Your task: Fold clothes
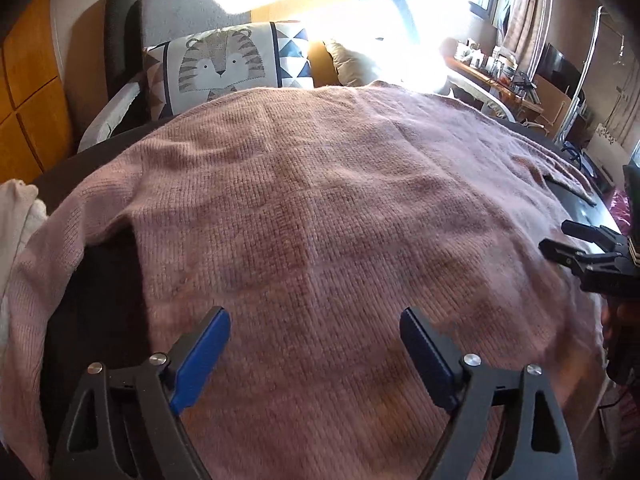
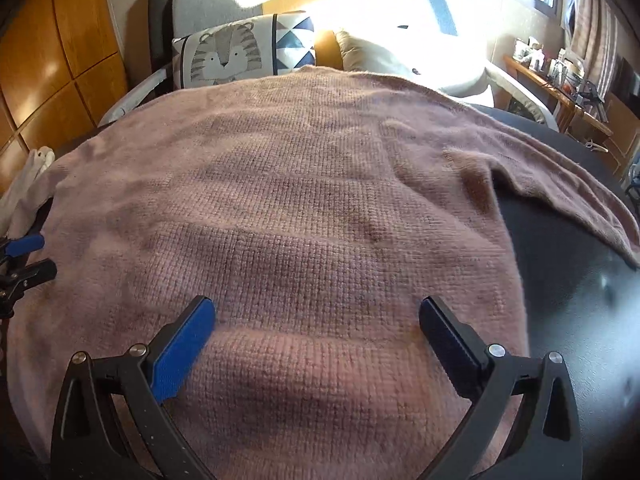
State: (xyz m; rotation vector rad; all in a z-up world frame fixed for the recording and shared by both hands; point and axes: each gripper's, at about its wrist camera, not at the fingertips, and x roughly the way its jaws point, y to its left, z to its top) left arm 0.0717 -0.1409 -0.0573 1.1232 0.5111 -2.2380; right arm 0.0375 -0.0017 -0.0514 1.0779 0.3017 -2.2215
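Note:
A pink knitted sweater (image 1: 320, 208) lies spread flat on a dark round table (image 1: 104, 280); it also fills the right wrist view (image 2: 300, 208). One sleeve hangs off the left side (image 1: 24, 320); the other lies out to the right (image 2: 560, 184). My left gripper (image 1: 316, 328) is open and empty just above the sweater's near edge. My right gripper (image 2: 318, 316) is open and empty over the near hem, where the knit is rippled. The right gripper shows at the right edge of the left wrist view (image 1: 576, 240), and the left gripper at the left edge of the right wrist view (image 2: 28, 256).
A tiger-print cushion (image 1: 224, 68) and a beige pillow (image 1: 352, 64) sit on a sofa behind the table. White cloth (image 1: 16, 216) lies at the table's left. A cluttered wooden shelf (image 1: 500, 76) stands at the right. Bare dark tabletop (image 2: 580, 300) shows right of the sweater.

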